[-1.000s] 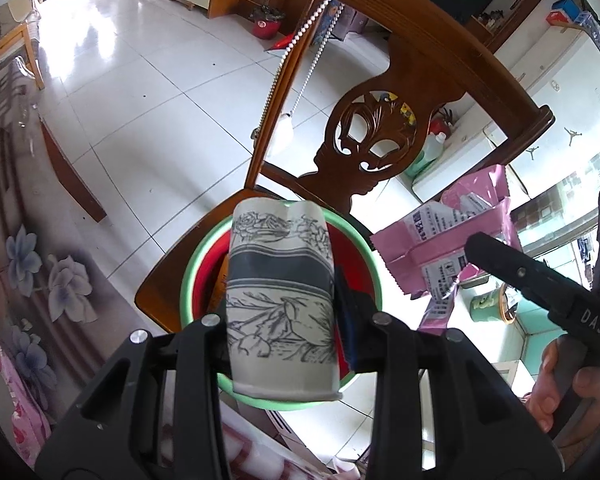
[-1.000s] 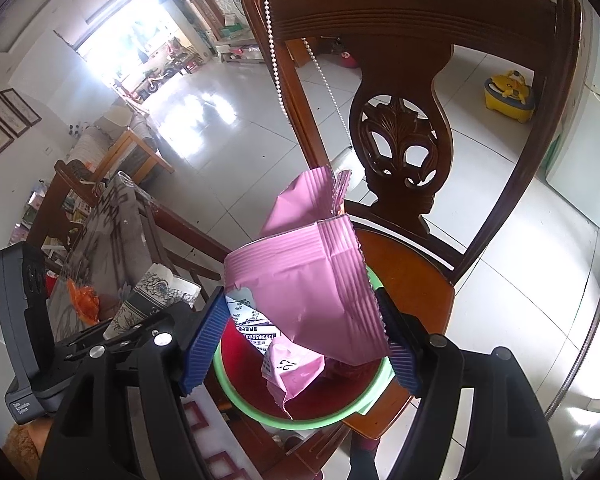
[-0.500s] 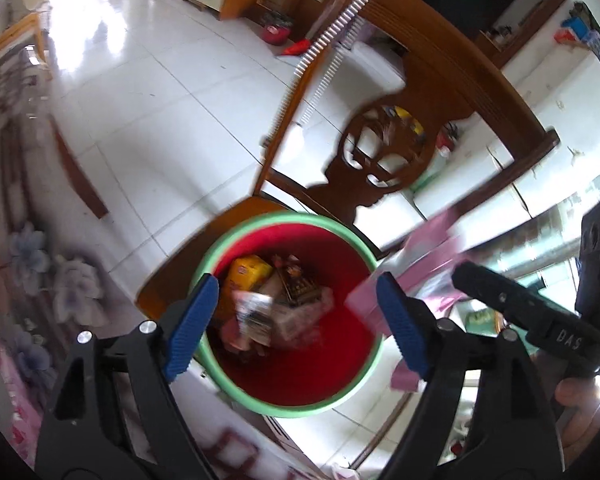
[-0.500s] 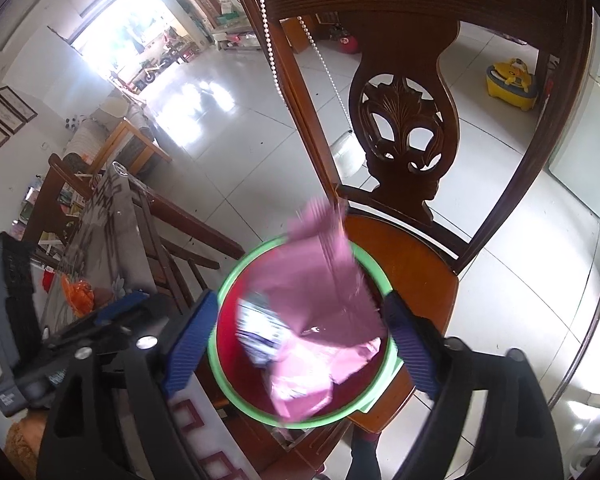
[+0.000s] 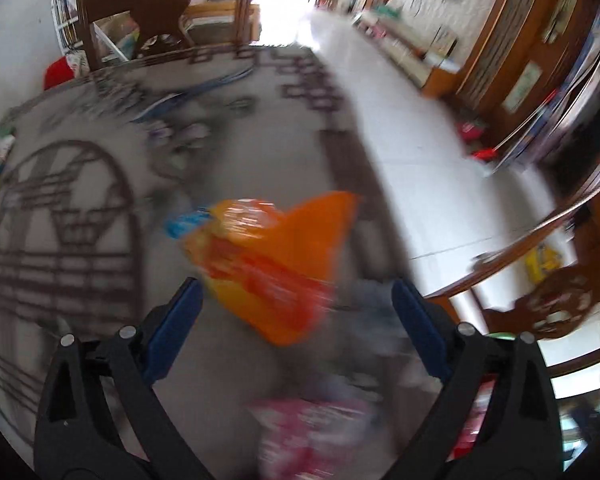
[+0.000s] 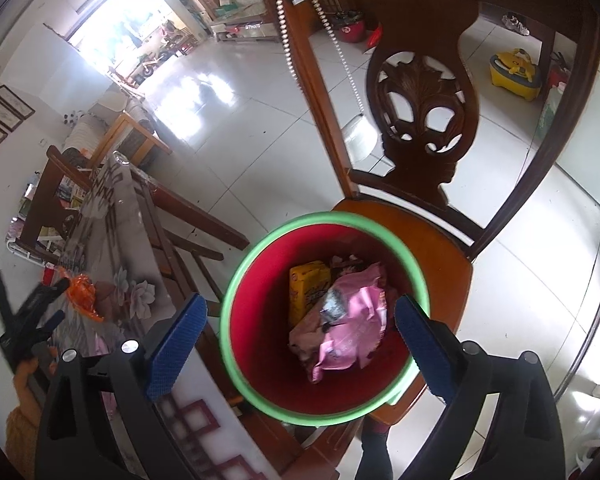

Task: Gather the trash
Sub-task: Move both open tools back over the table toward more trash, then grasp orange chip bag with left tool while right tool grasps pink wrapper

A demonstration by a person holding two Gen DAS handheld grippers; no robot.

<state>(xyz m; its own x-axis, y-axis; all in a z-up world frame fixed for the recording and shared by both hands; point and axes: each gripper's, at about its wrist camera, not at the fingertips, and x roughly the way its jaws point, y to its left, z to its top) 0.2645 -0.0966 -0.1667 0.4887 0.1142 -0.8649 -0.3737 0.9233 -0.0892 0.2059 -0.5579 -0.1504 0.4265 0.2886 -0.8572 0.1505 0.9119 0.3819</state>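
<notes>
Both tongs are spread wide and empty. The left tongs (image 5: 296, 308) are held over an orange snack wrapper (image 5: 276, 264) near the tabletop (image 5: 80, 208) edge. The right tongs (image 6: 300, 332) are held above the red bin (image 6: 260, 300), where a pink wrapper (image 6: 356, 320) lies.

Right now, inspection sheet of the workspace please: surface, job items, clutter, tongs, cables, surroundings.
Surface: grey floral-patterned tablecloth table, blurred in the left view.
Job's things: red plastic bin with green rim on a wooden chair seat, holding a crumpled pink foil wrapper and a yellow packet; orange snack bag on the table.
Clutter: blurred pink-red item near the table edge, kind unclear.
Grippers: left tongs open, facing the orange bag; right tongs open and empty above the bin.
Cables: nothing seen; a white bead string hangs on the chair back.
Surroundings: white tiled floor.
</notes>
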